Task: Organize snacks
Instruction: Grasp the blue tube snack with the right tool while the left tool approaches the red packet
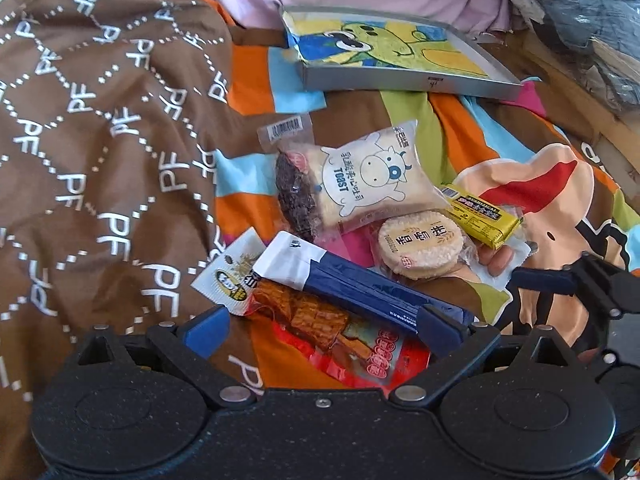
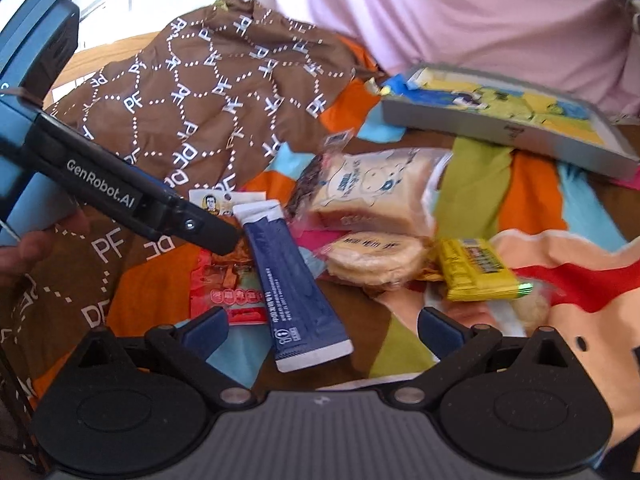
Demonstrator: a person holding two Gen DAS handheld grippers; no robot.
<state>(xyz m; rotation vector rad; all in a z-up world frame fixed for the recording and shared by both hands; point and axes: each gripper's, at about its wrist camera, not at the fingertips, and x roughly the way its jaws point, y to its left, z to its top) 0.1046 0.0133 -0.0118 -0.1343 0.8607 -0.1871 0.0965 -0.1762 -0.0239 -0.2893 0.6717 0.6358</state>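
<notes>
**Navy stick pack between both grippers**

Navy stick sachet (image 2: 296,280) lies on bedspread (image 2: 472,196), long axis 11-to-5 in right view. Right gripper (image 2: 322,326), jaws apart, straddles its white end. Left gripper (image 1: 322,322), also apart, equally close. Toast pack (image 2: 372,192) at 12.
</notes>
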